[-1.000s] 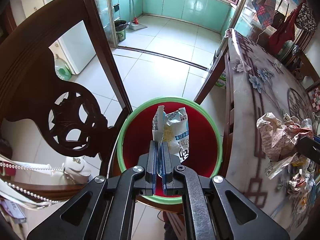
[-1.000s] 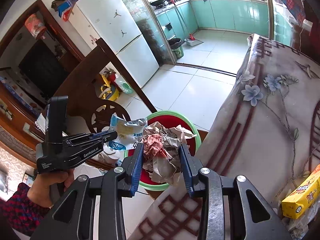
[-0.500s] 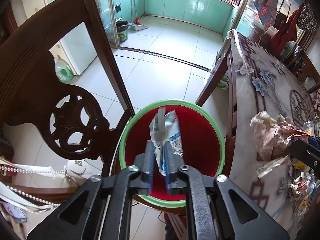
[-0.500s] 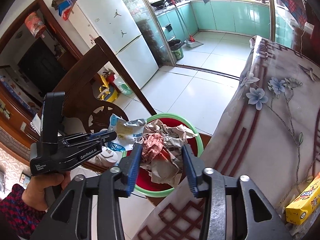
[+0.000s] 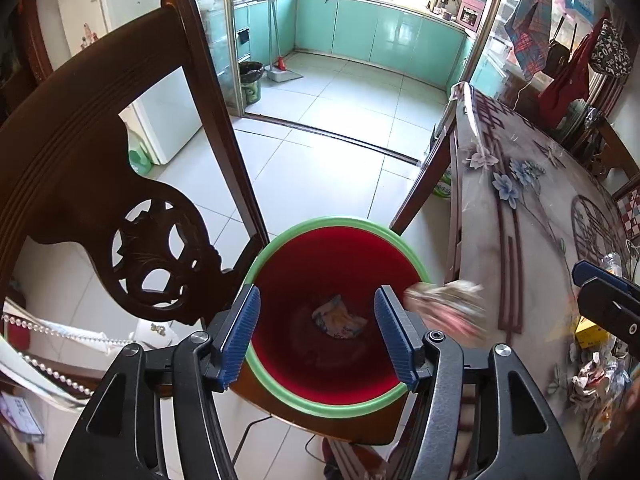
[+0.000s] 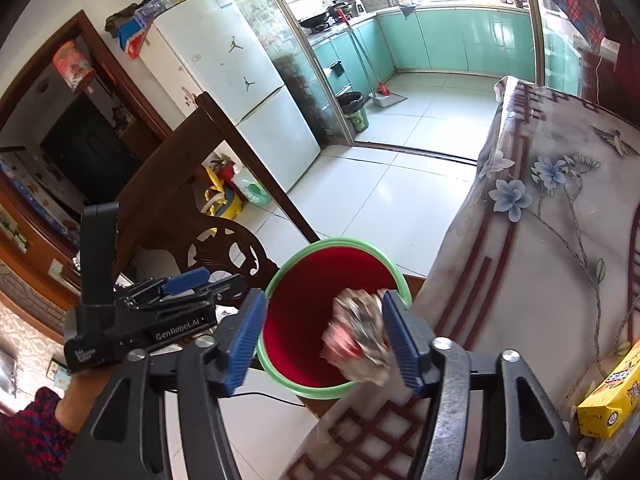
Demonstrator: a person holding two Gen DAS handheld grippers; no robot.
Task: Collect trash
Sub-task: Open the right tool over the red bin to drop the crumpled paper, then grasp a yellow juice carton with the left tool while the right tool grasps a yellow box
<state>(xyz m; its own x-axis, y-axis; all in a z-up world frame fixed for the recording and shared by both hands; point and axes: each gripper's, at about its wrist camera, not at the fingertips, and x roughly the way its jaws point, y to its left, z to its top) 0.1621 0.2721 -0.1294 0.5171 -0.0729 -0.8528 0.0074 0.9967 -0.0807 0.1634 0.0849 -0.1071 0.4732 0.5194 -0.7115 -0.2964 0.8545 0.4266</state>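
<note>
A red bin with a green rim [image 5: 280, 240] stands on a chair seat beside the table; it also shows in the right wrist view [image 6: 340, 242]. A blue-and-white snack wrapper [image 5: 338, 318] lies at its bottom. My left gripper [image 5: 318, 336] is open and empty above the bin. My right gripper [image 6: 324, 336] is open above the bin's near side. A crumpled wad of paper trash [image 6: 358, 344] is blurred in mid-air by its right finger; in the left wrist view the wad [image 5: 448, 308] is at the bin's right rim.
A carved dark wooden chair back [image 5: 100, 168] rises left of the bin. The table with a flowered cloth [image 6: 560, 240] is on the right, with a yellow box [image 6: 608, 400] and more crumpled trash [image 5: 596, 376] on it. Tiled floor lies beyond.
Both grippers have opened. The snack wrapper has dropped from the left gripper to the bin's bottom. The paper wad has left the right gripper and is falling at the bin's rim.
</note>
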